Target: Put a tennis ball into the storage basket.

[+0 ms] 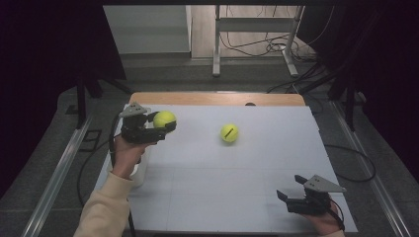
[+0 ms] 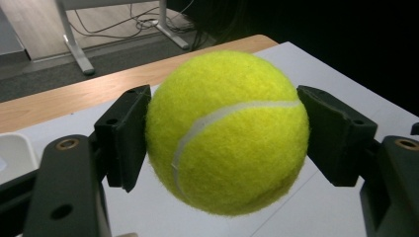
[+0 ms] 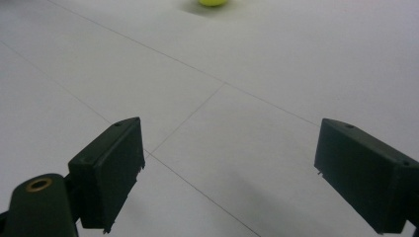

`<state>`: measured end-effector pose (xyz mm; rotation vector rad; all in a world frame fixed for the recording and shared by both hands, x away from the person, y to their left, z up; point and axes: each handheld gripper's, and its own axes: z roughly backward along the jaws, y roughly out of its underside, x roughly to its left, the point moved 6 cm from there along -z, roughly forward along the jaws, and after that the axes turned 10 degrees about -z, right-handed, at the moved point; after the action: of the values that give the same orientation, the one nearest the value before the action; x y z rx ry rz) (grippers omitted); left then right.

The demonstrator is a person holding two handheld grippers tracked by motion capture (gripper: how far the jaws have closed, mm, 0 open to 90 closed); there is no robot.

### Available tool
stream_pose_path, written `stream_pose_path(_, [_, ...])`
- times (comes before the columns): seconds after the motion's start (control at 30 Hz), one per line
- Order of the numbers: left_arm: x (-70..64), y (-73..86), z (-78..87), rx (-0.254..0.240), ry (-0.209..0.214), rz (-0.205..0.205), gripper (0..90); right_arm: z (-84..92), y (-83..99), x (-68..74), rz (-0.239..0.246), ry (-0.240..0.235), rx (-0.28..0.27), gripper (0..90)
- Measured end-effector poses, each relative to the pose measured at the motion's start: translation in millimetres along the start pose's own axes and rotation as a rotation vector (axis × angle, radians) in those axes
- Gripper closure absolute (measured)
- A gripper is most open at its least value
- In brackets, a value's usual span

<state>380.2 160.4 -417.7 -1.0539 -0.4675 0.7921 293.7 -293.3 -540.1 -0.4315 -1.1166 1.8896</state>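
White tabletop (image 1: 237,187): left hand-held gripper (image 1: 160,127) clamps one tennis ball (image 1: 164,119), lifted; second ball (image 1: 229,133) waits; right hand-held gripper (image 1: 289,190) wide open, empty.

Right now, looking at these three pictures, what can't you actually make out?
- Held tennis ball: its back half, hidden by its own bulk in the left gripper view.
- Second tennis ball: cut off by the top edge in the right gripper view; its dark mark is too small to read in the high view.
- White object at the table's left edge: partly hidden by the left forearm.
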Motion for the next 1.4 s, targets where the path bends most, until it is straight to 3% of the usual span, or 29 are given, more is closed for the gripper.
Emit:
stream_pose_path(1.0, [51.6,11.8,3.1,0.051,-0.114,0.081,25.8,-0.4,-0.2,-0.2,0.0,0.002,0.0,12.3])
stream_pose_path(1.4, [64.8,16.3,4.5,0.063,-0.156,0.089,25.8,-0.2,-0.3,-0.6,-0.001,0.006,-0.001,12.3])
